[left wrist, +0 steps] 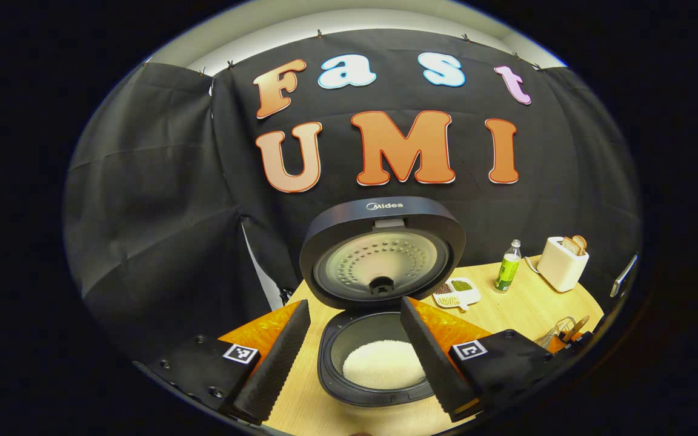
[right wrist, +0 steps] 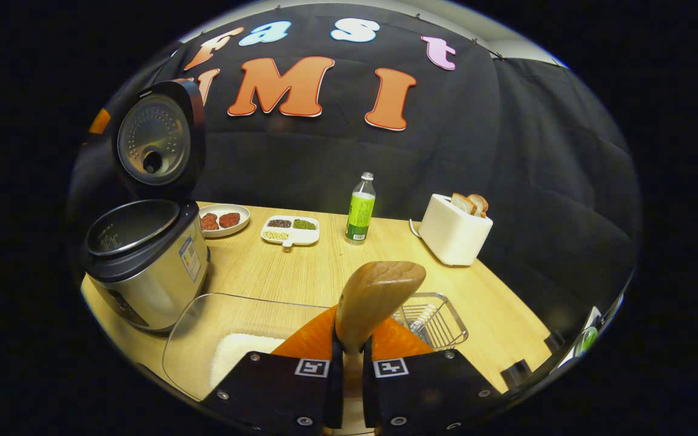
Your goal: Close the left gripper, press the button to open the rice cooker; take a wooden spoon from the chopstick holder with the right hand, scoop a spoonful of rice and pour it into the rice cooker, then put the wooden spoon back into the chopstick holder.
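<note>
Spoon (right wrist: 376, 297): one, clamped upright between the right gripper's (right wrist: 349, 348) nearly closed fingers, above the rice tub (right wrist: 203, 327). One cooker (left wrist: 379, 339), lid (left wrist: 382, 251) up, holds rice. Left gripper (left wrist: 355, 357) spread wide, holding nothing. Far right: one bottle (right wrist: 360, 209), one toaster (right wrist: 453, 233).

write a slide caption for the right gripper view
Right gripper shut on the wooden spoon above the rice tub, rice cooker open at left.

- I see the cooker (right wrist: 143, 266) at the table's (right wrist: 300, 266) left, lid (right wrist: 156, 136) up, rice (left wrist: 383, 363) in it.
- Right of it: plate (right wrist: 223, 220), tray (right wrist: 291, 231), bottle (right wrist: 360, 209), toaster (right wrist: 454, 231).
</note>
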Action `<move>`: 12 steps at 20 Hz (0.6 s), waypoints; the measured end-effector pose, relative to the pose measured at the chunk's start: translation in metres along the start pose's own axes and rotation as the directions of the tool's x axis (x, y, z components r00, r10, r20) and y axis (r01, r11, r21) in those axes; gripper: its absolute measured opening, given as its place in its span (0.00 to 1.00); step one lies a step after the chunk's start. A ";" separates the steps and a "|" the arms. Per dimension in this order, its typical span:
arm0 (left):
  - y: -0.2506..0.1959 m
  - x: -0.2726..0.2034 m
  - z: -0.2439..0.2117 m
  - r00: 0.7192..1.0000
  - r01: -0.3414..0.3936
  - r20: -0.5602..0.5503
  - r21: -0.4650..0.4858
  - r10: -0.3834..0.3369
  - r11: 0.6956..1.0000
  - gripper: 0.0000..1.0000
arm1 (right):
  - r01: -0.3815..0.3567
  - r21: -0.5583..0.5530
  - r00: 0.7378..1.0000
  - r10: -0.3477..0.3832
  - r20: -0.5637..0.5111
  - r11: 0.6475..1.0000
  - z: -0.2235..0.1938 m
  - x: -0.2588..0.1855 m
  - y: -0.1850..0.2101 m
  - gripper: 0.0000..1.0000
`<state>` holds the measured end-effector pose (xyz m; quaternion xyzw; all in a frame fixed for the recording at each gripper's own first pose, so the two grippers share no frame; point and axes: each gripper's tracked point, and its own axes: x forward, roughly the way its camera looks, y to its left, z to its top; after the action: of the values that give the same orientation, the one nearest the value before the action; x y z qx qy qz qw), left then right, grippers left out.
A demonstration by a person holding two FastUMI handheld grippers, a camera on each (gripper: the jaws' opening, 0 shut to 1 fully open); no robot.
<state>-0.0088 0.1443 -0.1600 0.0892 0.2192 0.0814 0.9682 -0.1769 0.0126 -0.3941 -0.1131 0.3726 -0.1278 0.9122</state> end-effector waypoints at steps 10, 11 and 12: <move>0.005 0.017 -0.015 0.999 0.002 -0.053 -0.029 -0.003 1.000 0.94 | -0.039 0.057 0.998 0.042 -0.053 0.998 -0.019 0.000 0.019 0.10; 0.007 0.017 -0.014 0.999 0.001 -0.054 -0.028 -0.002 1.000 0.94 | -0.047 0.091 0.997 0.053 -0.064 0.995 -0.017 0.001 0.021 0.10; 0.007 0.018 -0.016 0.998 0.001 -0.056 -0.027 -0.003 1.000 1.00 | -0.061 0.112 0.995 0.070 -0.074 0.992 -0.017 0.001 0.026 0.10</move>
<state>-0.0004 0.1566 -0.1798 0.0735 0.2454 0.0860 0.9628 -0.1844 0.0344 -0.4143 -0.0456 0.4037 -0.1222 0.9055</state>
